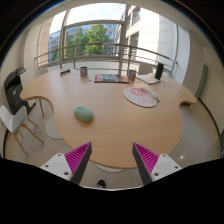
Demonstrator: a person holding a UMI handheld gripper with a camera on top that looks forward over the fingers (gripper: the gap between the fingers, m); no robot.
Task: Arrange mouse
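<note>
We held the hand-held gripper [111,160] at the near edge of the counter [115,125], its two pink-padded fingers [76,158] spread wide with nothing between them.

Beyond the fingers, well apart from them and a little to the left, the mouse [84,114] sat alone on the bare wood, a pale green, rounded shape. Farther across and to the right lay a round pad [141,96] with a light pattern, also clear of the mouse. We judged that pad to be the likely place for it, though nothing in view confirmed that.

A book [111,78] and a few small items we could not identify stood along the far rim, with what looked like a laptop [152,72] at the right end. A white chair [14,118] stood at the left side. Past the counter, tall windows [92,40] looked out on trees and a neighbouring building.

By our reading, the task had barely begun: the mouse was untouched and not on the pad, and we had yet to reach it, grip it and set it in place.
</note>
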